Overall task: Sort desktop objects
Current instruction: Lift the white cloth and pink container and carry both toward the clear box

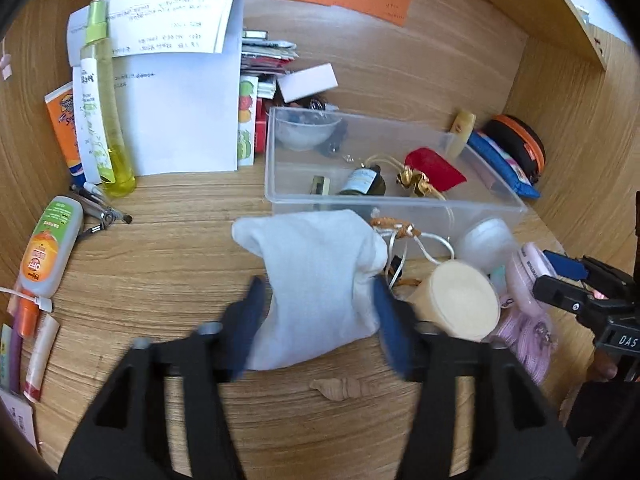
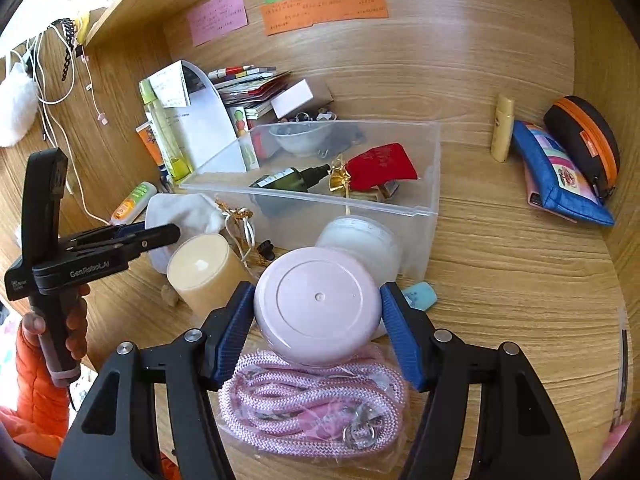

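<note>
A white cloth pouch [image 1: 316, 260] lies on the wooden desk in front of a clear plastic box [image 1: 400, 197]. My left gripper [image 1: 318, 284] straddles the pouch. Its blurred blue fingers [image 1: 248, 320] sit at the pouch's two sides without clearly pinching it, so I read it as open. From the right wrist view, the left gripper [image 2: 168, 234] shows side-on beside the pouch [image 2: 180, 208]. My right gripper [image 2: 317, 292] is shut on a round pink jar [image 2: 316, 304], one pad on each side. In the box [image 2: 424, 210] lie a dark bottle [image 2: 288, 180] and a red pouch [image 2: 380, 164].
A cream jar [image 2: 200, 272] and a white jar [image 2: 360, 236] stand before the box. A bagged pink rope [image 2: 312, 400] lies under the right gripper. At the right are a blue pouch [image 2: 560, 176] and a black-orange case [image 2: 584, 136]. At the left stand a yellow bottle [image 1: 102, 112] and papers [image 1: 180, 80].
</note>
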A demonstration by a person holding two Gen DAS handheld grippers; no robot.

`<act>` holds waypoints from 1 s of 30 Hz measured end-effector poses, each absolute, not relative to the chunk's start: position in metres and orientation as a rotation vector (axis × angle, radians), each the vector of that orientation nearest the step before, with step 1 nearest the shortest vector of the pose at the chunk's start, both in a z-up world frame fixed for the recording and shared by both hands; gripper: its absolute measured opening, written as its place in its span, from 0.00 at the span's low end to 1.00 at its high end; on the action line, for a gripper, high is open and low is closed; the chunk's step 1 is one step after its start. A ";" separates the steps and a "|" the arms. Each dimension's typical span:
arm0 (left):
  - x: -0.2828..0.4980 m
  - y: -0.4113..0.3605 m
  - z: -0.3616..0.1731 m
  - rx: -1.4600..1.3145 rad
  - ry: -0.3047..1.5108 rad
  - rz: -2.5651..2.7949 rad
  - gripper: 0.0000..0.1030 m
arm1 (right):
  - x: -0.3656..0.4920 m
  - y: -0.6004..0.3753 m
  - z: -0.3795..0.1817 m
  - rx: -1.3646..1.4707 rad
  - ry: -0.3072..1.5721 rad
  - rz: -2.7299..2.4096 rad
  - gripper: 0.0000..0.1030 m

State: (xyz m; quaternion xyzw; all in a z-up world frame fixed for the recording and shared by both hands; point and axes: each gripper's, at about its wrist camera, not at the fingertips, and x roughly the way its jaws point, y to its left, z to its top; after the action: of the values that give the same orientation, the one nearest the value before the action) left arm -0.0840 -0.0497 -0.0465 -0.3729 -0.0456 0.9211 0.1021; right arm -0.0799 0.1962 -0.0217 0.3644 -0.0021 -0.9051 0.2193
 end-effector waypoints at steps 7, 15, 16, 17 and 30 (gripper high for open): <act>-0.104 -0.034 -0.065 -1.232 0.039 2.667 0.75 | -0.075 0.201 -0.025 1.022 -0.011 -2.507 0.58; -0.128 -0.032 -0.078 -1.294 0.026 2.602 0.87 | -0.077 0.205 -0.025 1.022 -0.007 -2.513 0.58; -0.130 -0.030 -0.080 -1.296 0.027 2.594 0.87 | -0.077 0.205 -0.025 1.024 -0.009 -2.512 0.59; -0.132 -0.028 -0.083 -1.299 0.031 2.591 0.87 | -0.078 0.205 -0.026 1.026 -0.011 -2.511 0.59; -0.114 -0.026 -0.076 -1.190 0.038 2.668 0.50 | -0.082 0.210 -0.013 0.981 -0.049 -2.507 0.59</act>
State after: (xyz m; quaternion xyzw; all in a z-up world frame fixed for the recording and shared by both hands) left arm -0.1137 -0.0263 -0.0759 -0.4049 0.0130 0.9077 0.1095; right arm -0.0817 0.2100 -0.0135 0.3550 -0.0179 -0.9078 0.2227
